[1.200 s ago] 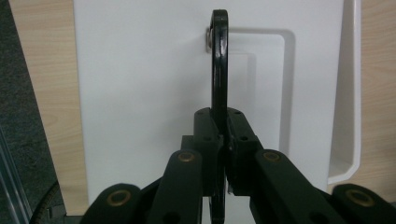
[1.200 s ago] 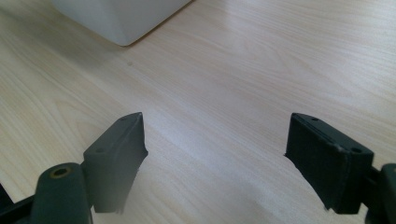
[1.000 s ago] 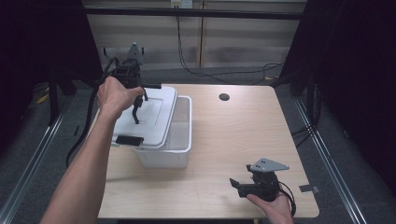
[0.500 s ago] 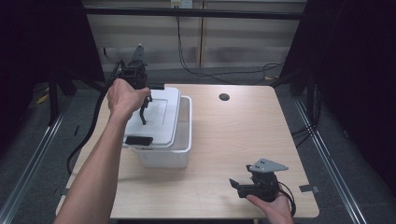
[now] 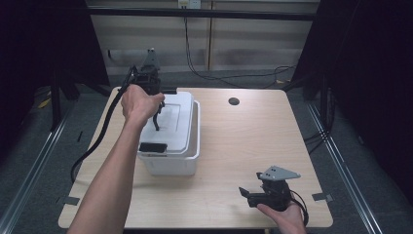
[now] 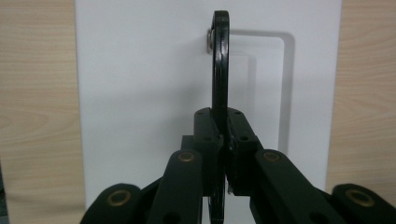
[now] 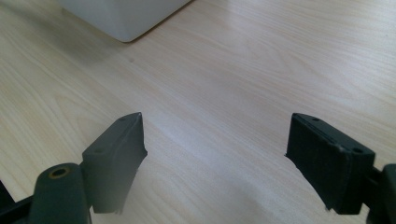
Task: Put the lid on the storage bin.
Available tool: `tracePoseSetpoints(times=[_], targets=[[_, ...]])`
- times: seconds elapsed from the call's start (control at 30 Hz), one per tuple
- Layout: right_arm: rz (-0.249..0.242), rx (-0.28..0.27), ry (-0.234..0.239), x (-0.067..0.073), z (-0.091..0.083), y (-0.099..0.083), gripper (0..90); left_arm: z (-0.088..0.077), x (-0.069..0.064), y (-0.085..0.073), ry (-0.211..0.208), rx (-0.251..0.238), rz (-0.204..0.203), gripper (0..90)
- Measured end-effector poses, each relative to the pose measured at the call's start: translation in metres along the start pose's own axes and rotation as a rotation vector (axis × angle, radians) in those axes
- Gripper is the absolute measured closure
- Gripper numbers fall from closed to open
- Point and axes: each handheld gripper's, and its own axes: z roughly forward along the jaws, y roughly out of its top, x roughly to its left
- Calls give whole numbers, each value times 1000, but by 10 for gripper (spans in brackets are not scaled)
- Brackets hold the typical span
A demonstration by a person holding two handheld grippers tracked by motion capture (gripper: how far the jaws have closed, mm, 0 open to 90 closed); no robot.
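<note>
The left gripper (image 6: pixel 223 140) has its jaws pinching the thin black handle (image 6: pixel 220 70) that stands upright on the white lid (image 5: pixel 170 122). The lid lies on the white bin (image 5: pixel 182 163), offset toward the worktop's left edge so the bin's right rim shows. The bin sits in the left half of the worktop (image 5: pixel 253 141), nearer the far edge. The right gripper (image 5: pixel 263 192) rests near the worktop's near right corner, well apart from the bin, its jaws spread wide over bare wood
</note>
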Motion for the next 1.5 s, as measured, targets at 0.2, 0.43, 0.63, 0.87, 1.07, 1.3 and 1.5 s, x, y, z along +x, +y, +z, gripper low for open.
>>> tracePoseSetpoints(times=[0.2, 0.43, 0.63, 0.87, 1.07, 1.3, 1.5], targets=[[-2, 0, 2, 0, 0, 0, 186, 5, -5, -1, -5, 2, -3, 850], [-3, 1, 2, 0, 0, 0, 186, 5, -6, 0, -10, 10, -4, 850], [-4, 1, 3, 1, 0, 0, 186, 6, -8, -1, -18, 8, -14, 850], [-5, 2, 3, 1, 0, 0, 186, 12, -13, -2, -26, 14, -13, 850], [-4, 3, 4, 1, 0, 0, 186, 15, -16, -3, -24, 11, -28, 850], [-7, 5, 4, 1, 0, 0, 186, 19, -18, -3, -18, 12, -18, 849], [-7, 5, 4, 1, 0, 0, 186, 21, -18, -3, -20, 17, -21, 849]])
